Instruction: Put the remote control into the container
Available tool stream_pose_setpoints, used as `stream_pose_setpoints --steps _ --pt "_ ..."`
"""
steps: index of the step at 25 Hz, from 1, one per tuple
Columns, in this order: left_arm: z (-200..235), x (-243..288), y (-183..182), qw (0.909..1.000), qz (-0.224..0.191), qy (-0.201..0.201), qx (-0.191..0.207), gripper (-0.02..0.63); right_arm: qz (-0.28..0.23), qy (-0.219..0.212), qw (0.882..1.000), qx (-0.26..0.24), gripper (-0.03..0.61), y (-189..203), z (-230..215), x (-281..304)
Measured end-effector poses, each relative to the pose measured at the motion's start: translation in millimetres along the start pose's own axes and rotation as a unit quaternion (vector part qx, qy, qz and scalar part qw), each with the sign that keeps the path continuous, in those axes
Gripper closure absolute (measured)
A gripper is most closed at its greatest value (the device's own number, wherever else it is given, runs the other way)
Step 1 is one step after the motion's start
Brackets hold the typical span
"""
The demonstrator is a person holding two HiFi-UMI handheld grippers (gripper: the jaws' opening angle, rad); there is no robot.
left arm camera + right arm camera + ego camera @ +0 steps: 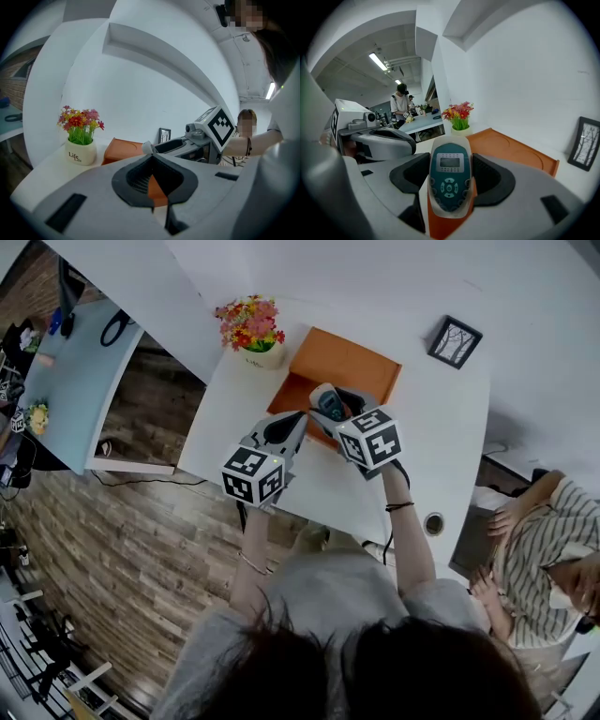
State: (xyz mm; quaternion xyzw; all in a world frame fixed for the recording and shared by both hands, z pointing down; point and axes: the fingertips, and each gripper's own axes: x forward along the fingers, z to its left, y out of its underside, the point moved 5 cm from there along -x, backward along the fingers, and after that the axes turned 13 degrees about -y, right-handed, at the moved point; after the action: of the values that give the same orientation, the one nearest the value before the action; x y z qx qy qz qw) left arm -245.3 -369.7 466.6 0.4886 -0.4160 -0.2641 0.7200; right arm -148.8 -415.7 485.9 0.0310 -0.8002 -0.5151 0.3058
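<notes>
Remote control (450, 183), one, in right gripper (328, 401), one container (349, 360), left gripper (152, 177) closed

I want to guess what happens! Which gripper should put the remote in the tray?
Right. The right gripper grips the remote at the orange tray's near edge; the left gripper holds nothing.

Left hand-held gripper (300, 418), right hand-held gripper (328, 401): grey, black-white marker cubes (253, 474); grey shirt (309, 592).
</notes>
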Motion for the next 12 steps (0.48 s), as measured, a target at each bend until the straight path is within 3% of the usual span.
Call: stream_pose_setpoints --steps 12 --pt "19 11 23 0.9994 0.027 -0.006 -0.019 0.611 0.086 -0.019 0.996 0.02 0.291 25 -16 43"
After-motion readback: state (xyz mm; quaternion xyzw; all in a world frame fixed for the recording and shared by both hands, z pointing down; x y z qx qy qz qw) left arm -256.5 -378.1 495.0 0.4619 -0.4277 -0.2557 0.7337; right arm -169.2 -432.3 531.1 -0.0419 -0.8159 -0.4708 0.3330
